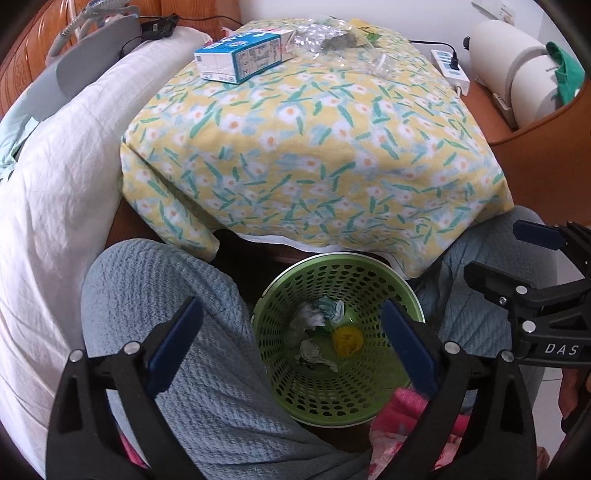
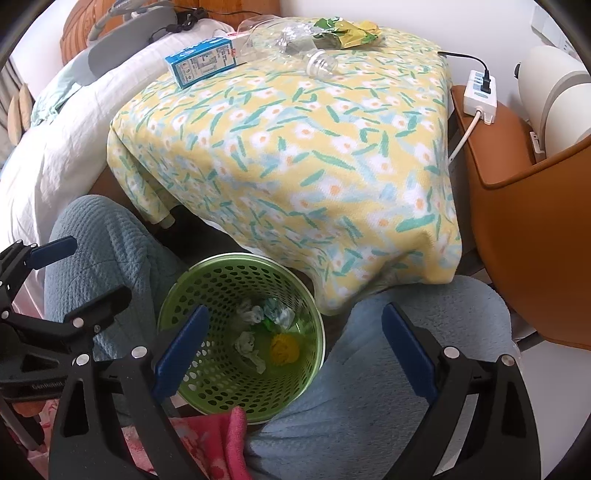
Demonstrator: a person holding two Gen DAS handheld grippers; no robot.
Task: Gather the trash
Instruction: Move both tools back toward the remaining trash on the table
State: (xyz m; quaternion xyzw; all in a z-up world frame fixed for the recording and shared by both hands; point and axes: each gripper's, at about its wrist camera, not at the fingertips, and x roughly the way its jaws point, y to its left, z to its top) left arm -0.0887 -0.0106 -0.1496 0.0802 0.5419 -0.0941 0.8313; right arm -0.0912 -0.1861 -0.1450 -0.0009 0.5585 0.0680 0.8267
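A green perforated basket (image 1: 402, 291) (image 2: 177, 310) stands on the floor between the person's knees, holding crumpled paper wads (image 1: 321, 312) (image 2: 251, 343) and a yellow ball of trash (image 1: 347, 341) (image 2: 283, 349). On the flowered table cloth (image 1: 295, 147) (image 2: 295, 158) at the far side lie a blue-white carton (image 1: 240, 55) (image 2: 201, 61), a crushed clear plastic bottle (image 1: 325, 37) (image 2: 295, 48) and a yellow-green wrapper (image 2: 347, 33). My left gripper (image 1: 291, 343) is open and empty above the basket. My right gripper (image 2: 291, 347) is open and empty above it too; it also shows in the left wrist view (image 1: 517, 251).
A white bed (image 1: 66, 177) lies to the left. An orange chair (image 2: 524, 229) with a white power strip (image 2: 480, 88) and white rolls (image 1: 517, 66) stands to the right. The person's blue-clad knees (image 1: 166, 302) (image 2: 406, 350) flank the basket. A pink cloth (image 2: 221, 435) lies near its front.
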